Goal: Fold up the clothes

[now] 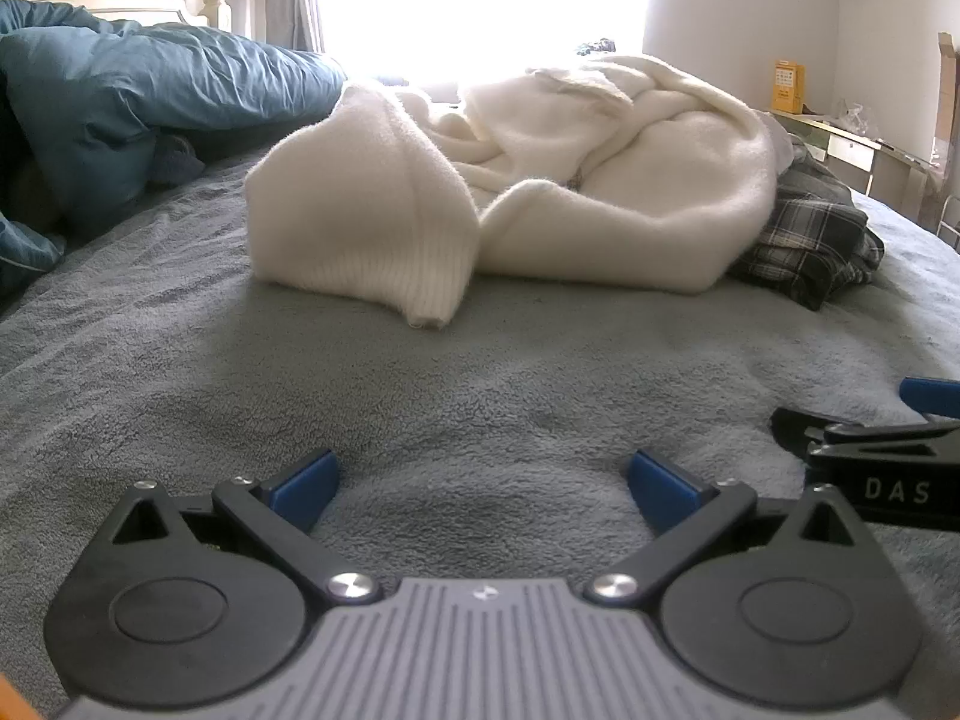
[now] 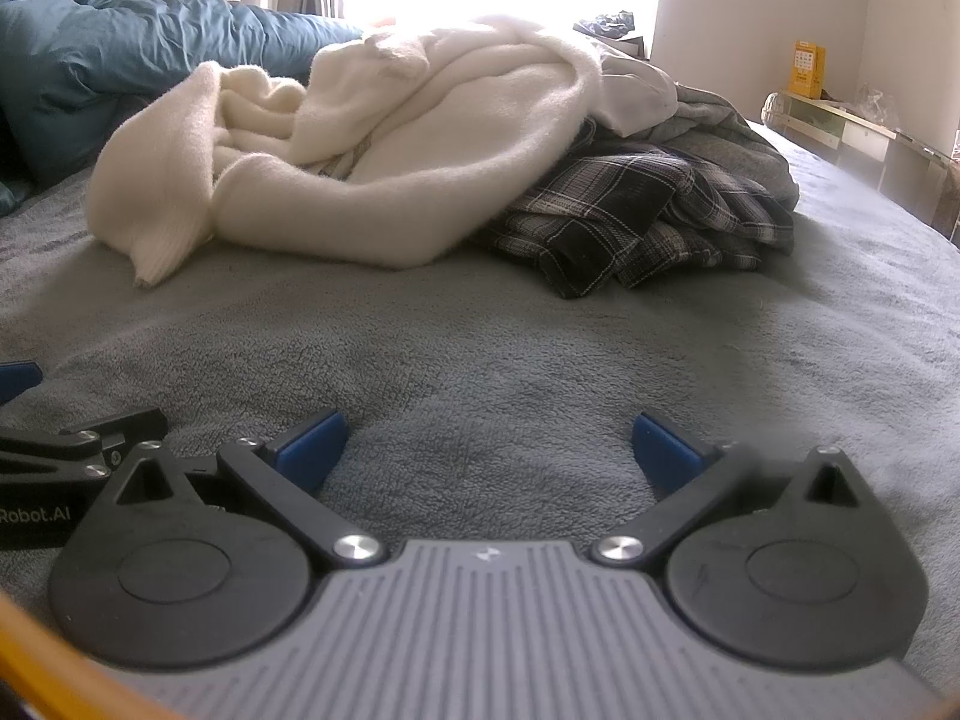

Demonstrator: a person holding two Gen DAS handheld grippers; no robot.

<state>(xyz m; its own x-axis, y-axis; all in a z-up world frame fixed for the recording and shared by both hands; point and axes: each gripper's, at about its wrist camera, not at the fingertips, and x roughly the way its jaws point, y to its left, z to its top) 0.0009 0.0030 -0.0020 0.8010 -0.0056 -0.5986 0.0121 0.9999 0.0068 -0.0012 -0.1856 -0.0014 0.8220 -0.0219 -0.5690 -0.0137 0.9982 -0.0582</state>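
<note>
Both our grippers, left [image 1: 483,483] and right [image 2: 489,450], gape wide and empty at lower centre; the sweater [image 1: 540,180] and plaid shirt [image 2: 630,216] lie mid-frame.

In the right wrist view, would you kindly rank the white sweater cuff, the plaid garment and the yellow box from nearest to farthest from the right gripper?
From the right gripper:
1. White sweater cuff, ahead to the left.
2. Plaid garment, ahead to the right; close to the cuff, though seemingly slightly farther.
3. Yellow box, on the desk beyond the bed, far right.
</note>
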